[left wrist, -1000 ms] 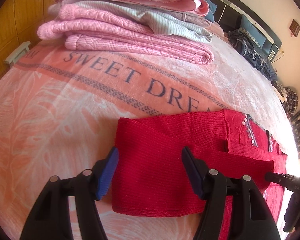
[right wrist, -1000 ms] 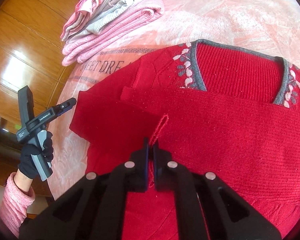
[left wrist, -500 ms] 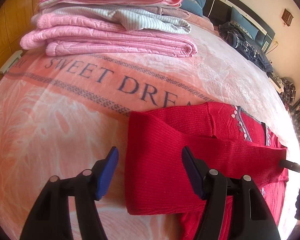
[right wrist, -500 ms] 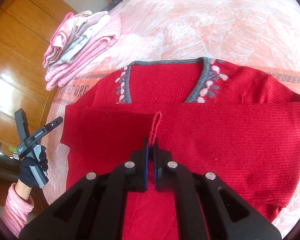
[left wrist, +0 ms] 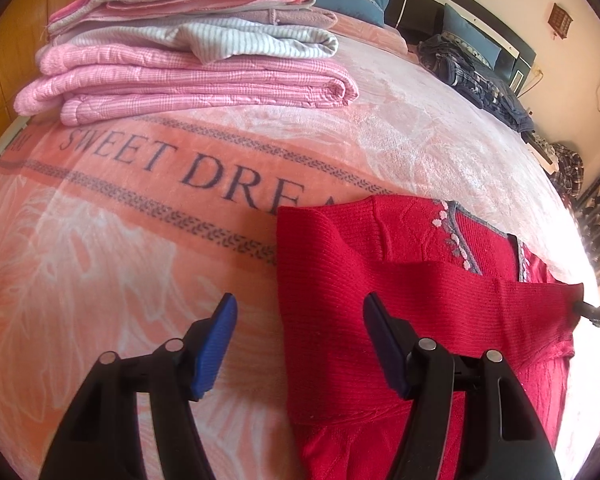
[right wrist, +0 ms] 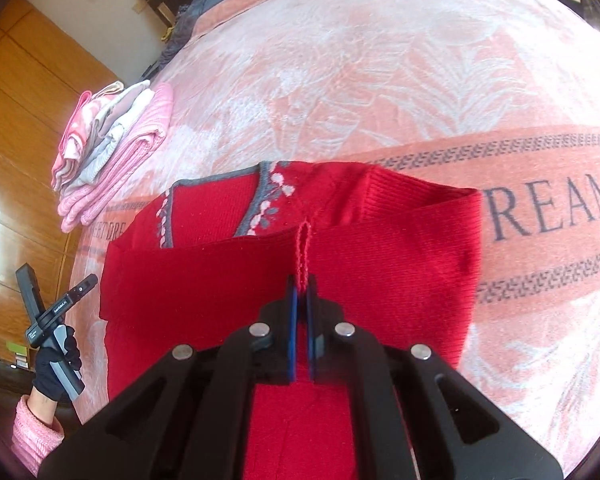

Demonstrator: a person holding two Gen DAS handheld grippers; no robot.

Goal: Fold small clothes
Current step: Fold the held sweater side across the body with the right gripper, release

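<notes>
Ahead of the left gripper [left wrist: 300, 332], jaws spread wide and holding nothing, the red sweater [left wrist: 420, 300] lies on the blanket [left wrist: 140, 240], its folded edge running between and past the blue pads. Blanket lettering reads "SWEET DREA", the rest covered. Folded pink clothes [left wrist: 188, 80] sit stacked far ahead.

Right wrist view: right gripper [right wrist: 301, 300] is clamped on a thin yarn loop [right wrist: 303, 248] and sweater cloth beneath. "REAM" is legible to its right. Off left, a gloved hand [right wrist: 54, 372] holds the other tool.

Risks: pulling by the loop may snag or unravel it; with one-sided support, the fold could skew.
</notes>
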